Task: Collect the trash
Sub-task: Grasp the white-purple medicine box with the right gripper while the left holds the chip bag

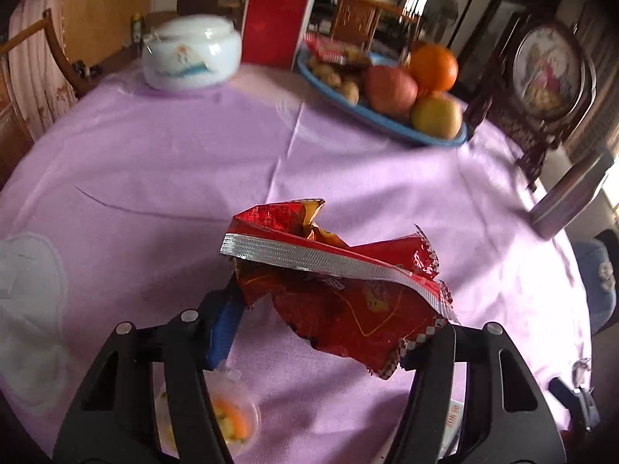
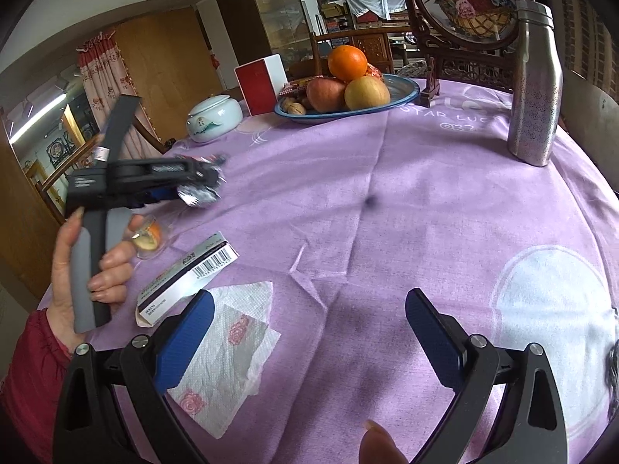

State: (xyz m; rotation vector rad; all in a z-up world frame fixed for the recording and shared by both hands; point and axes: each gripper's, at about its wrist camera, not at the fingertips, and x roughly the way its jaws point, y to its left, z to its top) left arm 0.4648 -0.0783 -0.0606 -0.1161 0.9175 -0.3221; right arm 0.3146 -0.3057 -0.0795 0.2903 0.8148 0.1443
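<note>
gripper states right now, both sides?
Left hand-held gripper: shut on the red snack wrapper, lifted above the purple tablecloth.
Right hand-held gripper: open, holding nothing; white napkin lies under its left finger.

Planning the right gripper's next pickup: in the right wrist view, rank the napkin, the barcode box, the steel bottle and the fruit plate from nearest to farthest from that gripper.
1. Napkin: under the right gripper's left finger.
2. Barcode box: just beyond the napkin, left.
3. Steel bottle: far right, upright.
4. Fruit plate: far edge, centre.
</note>
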